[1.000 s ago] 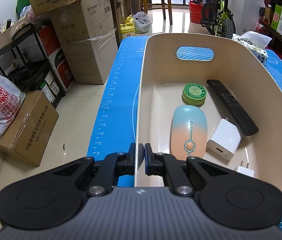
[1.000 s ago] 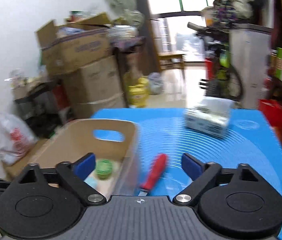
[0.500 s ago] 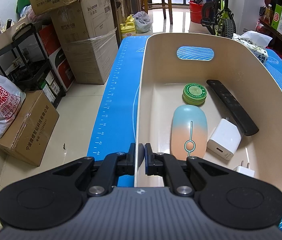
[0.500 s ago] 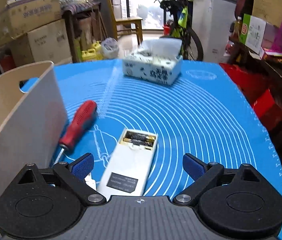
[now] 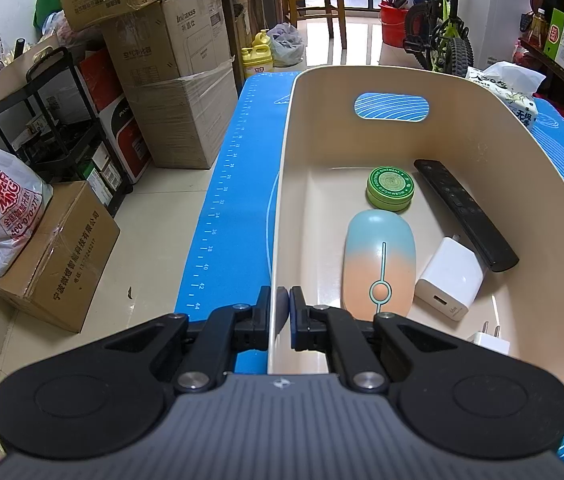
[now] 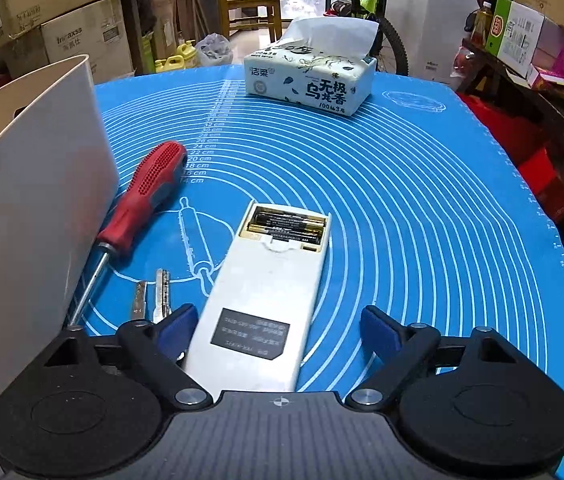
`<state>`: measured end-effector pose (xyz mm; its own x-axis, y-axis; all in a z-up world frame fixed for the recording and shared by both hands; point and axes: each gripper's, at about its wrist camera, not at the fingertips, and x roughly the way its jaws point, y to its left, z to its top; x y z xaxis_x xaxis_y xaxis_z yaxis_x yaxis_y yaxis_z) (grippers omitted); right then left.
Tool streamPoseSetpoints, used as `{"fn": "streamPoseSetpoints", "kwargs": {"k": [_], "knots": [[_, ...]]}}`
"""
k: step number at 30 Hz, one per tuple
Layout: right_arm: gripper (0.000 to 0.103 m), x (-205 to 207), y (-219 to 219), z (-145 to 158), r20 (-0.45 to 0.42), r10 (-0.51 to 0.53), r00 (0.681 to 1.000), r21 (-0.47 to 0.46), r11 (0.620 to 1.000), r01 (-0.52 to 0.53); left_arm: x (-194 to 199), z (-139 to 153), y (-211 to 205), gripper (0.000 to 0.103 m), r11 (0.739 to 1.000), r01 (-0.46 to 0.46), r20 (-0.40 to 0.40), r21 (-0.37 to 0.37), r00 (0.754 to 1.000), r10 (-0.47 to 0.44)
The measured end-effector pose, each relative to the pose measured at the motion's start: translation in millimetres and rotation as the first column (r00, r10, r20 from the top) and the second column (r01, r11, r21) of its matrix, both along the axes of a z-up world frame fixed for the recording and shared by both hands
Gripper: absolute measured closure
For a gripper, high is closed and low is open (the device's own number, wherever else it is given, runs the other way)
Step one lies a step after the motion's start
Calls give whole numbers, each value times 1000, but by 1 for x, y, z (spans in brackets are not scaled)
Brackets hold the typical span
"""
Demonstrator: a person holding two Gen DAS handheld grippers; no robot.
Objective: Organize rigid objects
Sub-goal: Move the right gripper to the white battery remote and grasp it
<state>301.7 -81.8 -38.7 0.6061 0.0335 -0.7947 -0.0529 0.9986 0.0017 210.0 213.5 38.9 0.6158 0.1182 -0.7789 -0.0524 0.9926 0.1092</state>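
My left gripper (image 5: 280, 312) is shut on the near left rim of the cream bin (image 5: 282, 184). The bin holds a blue-and-orange mouse (image 5: 380, 260), a green tin (image 5: 390, 189), a black remote (image 5: 464, 210), a white charger (image 5: 450, 278) and a small white plug (image 5: 488, 342). My right gripper (image 6: 278, 330) is open low over the blue mat (image 6: 422, 208), its jaws on either side of a white remote (image 6: 268, 292) lying face down with its batteries exposed. A red screwdriver (image 6: 144, 196) and two keys (image 6: 154, 294) lie left of it, beside the bin's outer wall (image 6: 30, 208).
A tissue pack (image 6: 310, 78) stands at the mat's far end. Cardboard boxes (image 5: 170, 92), a black cart (image 5: 62, 128) and a plastic bag (image 5: 2, 208) stand on the floor to the left of the table. A bicycle (image 5: 442, 40) and shelves are at the back right.
My right gripper has dropped from above the bin to low over the mat and moved forward around the white remote. The left gripper has not moved.
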Motion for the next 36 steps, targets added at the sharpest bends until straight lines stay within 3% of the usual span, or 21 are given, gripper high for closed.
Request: {"fn": "streamPoseSetpoints", "kwargs": {"k": [4,30,36], "knots": [[39,-3,7,4,10,35,999,2,999,-35,0,1,1,94,1000,-2,0,1,1000,2],[44,-18,-32,42,121,-70,990,168,985,49,-1,1,1,94,1000,-1,-1,3,1000,1],[44,-19,-18,29,92,9,996,49,999,-14,-1,1,1,94,1000,-2,-1,2,1000,2]]}}
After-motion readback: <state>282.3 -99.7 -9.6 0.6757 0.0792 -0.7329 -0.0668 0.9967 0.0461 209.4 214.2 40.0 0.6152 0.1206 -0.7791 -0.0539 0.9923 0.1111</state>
